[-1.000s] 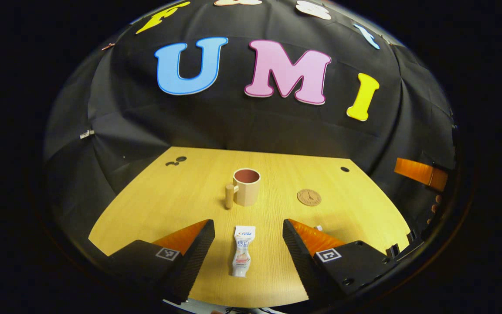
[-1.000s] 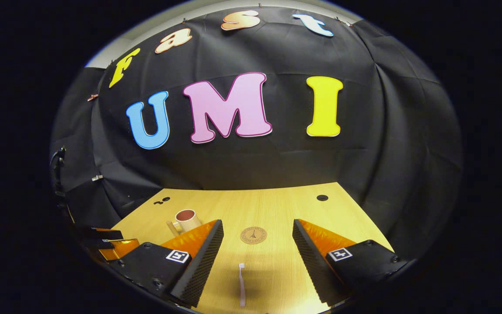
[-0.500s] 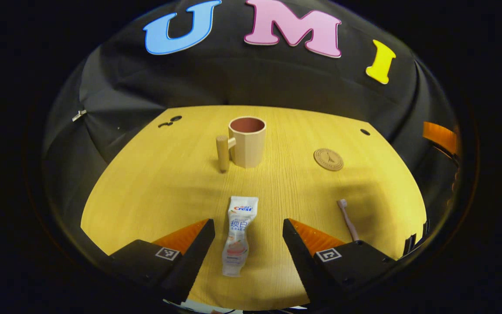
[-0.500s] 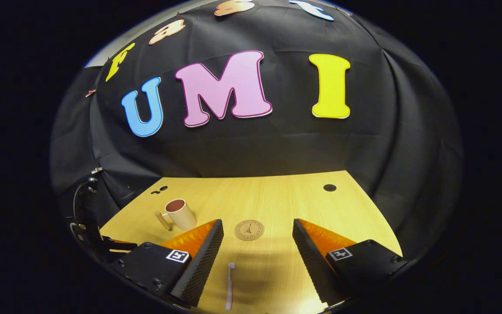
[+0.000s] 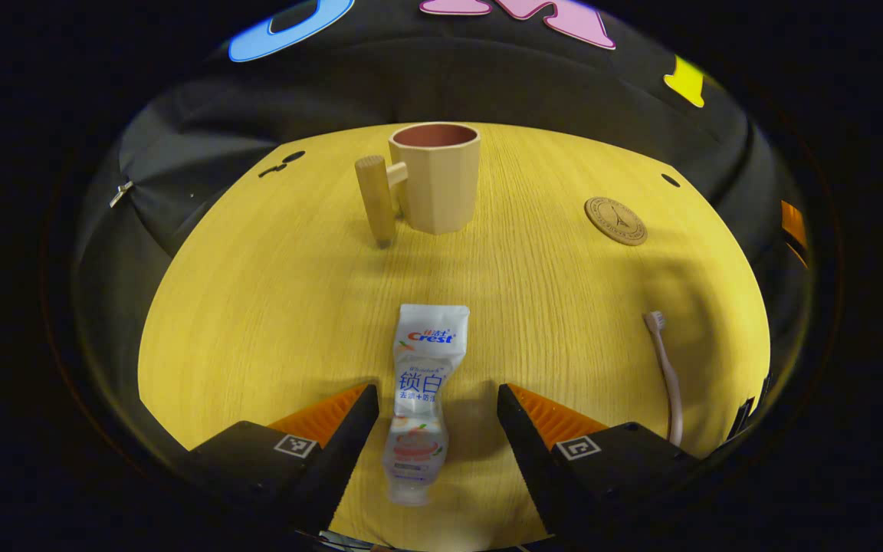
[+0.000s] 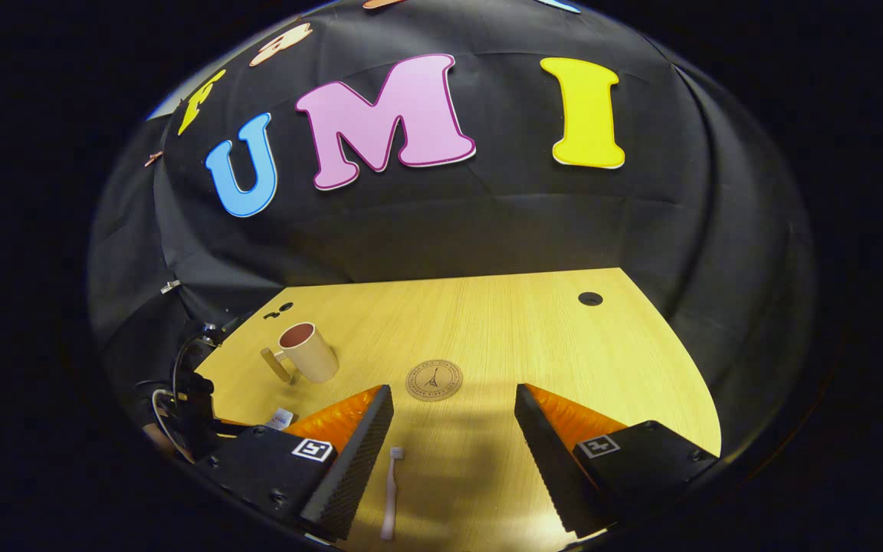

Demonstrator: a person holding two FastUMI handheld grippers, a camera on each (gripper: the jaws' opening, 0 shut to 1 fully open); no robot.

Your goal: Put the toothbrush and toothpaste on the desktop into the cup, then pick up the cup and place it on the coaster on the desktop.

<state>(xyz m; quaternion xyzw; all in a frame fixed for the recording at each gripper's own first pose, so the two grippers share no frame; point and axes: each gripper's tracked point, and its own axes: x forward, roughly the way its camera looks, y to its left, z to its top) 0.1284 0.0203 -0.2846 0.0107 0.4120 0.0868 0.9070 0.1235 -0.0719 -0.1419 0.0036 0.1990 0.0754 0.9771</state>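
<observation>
A white toothpaste tube (image 5: 421,391) lies flat on the wooden desktop (image 5: 273,291), its lower half between the fingers of my open left gripper (image 5: 435,418); neither finger touches it. Farther off stands a beige cup (image 5: 435,178) with a wooden handle (image 5: 376,198) on its left. A round brown coaster (image 5: 615,221) lies to the right, and a pink toothbrush (image 5: 665,368) lies near the right edge. In the right gripper view, my right gripper (image 6: 453,429) is open above the desktop, with the toothbrush (image 6: 390,491) beside its left finger, the coaster (image 6: 434,379) ahead and the cup (image 6: 307,353) at the left.
Small dark holes mark the desktop at the far left (image 5: 282,162) and far right (image 5: 670,180). The other gripper (image 6: 188,406) with cables shows low at the left in the right gripper view, next to the end of the toothpaste tube (image 6: 280,418). Black cloth walls the desk behind.
My left gripper has moved forward and tilted down, so the toothpaste tube now lies between its fingers. The right gripper has risen and tilted down a little; the toothbrush sits farther left in its view.
</observation>
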